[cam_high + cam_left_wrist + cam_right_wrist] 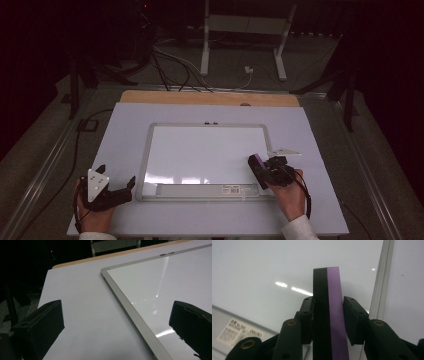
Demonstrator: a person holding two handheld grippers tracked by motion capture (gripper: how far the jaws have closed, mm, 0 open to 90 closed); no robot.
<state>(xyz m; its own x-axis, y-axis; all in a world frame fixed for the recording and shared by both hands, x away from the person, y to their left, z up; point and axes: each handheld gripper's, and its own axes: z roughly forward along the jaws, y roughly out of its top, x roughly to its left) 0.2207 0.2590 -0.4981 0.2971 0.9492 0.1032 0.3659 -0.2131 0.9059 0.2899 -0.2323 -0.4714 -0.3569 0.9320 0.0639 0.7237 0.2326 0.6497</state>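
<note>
On the white-covered table (120, 130), wood showing along its far edge, lay the big item: a whiteboard (207, 150) with a silver frame, flat and square to the person. Its writing surface was clean, ceiling lights glinting off the glossy face. Along the near edge ran the board's pen tray (200, 190), and on that tray sat a white label (234, 189) with dark print. Up close in the right gripper view the label (239, 333) carried several lines of characters, too blurred to read with any certainty.

Over to the right gripper (260, 167), at the board's near right corner: its jaws were closed snugly on an eraser (258, 165), a slab with a black layer and a purple layer, gripped on its two broad faces and standing on edge above the white surface. The right gripper view had the eraser (329, 315) rising between the two jaws, black side left, purple side right, with the frame running just beside it. Whether it touched the board, I could not tell.

The left gripper (117, 187) rested on the table just off the board's near left corner, grey plate on top, jaws spread wide with nothing between them. Its own view looked across bare tabletop to the frame corner (103, 271).
</note>
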